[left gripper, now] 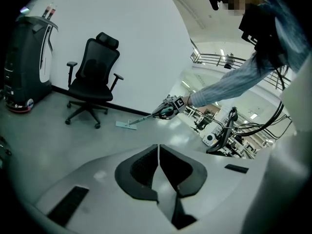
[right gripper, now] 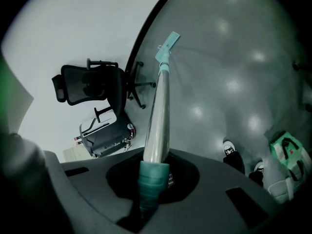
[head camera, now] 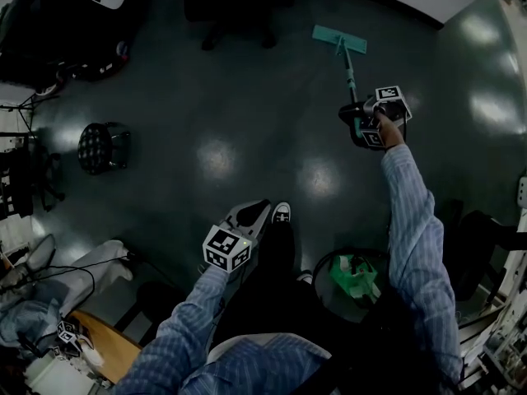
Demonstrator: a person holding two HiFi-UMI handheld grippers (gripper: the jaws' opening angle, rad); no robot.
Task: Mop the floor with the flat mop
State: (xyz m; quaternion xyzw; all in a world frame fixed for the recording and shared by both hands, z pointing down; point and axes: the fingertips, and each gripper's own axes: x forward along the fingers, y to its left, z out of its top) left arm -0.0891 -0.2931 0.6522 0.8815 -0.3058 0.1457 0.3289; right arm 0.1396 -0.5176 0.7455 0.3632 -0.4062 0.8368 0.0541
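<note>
Mop (head camera: pixel 349 71) handling thoughts: it sits in the upper right of the head view, with the flat head (head camera: pixel 339 38) down on the floor (head camera: pixel 247 138) near the chair (left gripper: pixel 95 77) and the pole running back to the right gripper (head camera: pixel 368 124). That gripper's jaws are clamped on the teal grip (right gripper: pixel 152 179) at the very end of the pole (right gripper: pixel 159 106). To me that's the right place to grab. The teal sleeve looks rubbery, while the bare metal above it is shiny and would probably slide or spin in the pads. The whole thing looks light and stiff, so weight shouldn't be an issue. But holding a long stick by its tip with one gripper puts lots of leverage against the grasp. The head likely pivots on its joint too, so I'd expect it to wander on a push. Left gripper (head camera: pixel 247 218) hangs low center, jaws pressed together with nothing between them, well apart from the mop. If it joins in, mid-pole is my guess for steering.
</note>
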